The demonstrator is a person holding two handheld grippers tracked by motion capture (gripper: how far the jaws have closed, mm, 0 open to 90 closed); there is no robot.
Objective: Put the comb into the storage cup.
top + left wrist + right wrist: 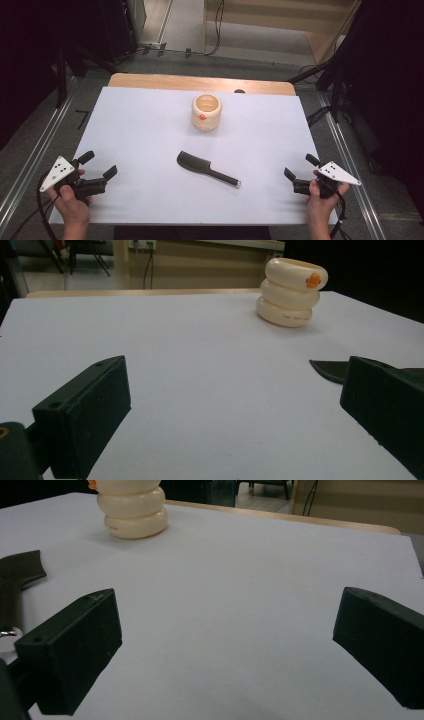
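reaching for the comb (206,168) looks like the likely next move, and that is where trouble could start. it lies flat on the white table (150,130), a little nearer the front edge than the middle, handle end pointing toward the front right corner, toothed head toward the left. because it sits so low, a claw coming in level would probably slide over it or push it along the sheet rather than catch it; a tilted pinch on the thin handle could let it swing.

the cup (206,112), a cream stack of rings, stands upright toward the back edge, well apart from the comb. a wide sweep could knock it over.

the left gripper (98,170) rests near the front left corner, jaws spread, nothing between them. the right gripper (299,176) rests near the front right corner, jaws likewise spread and empty.

count: one comb, one cup, two grippers, two hands, one table.
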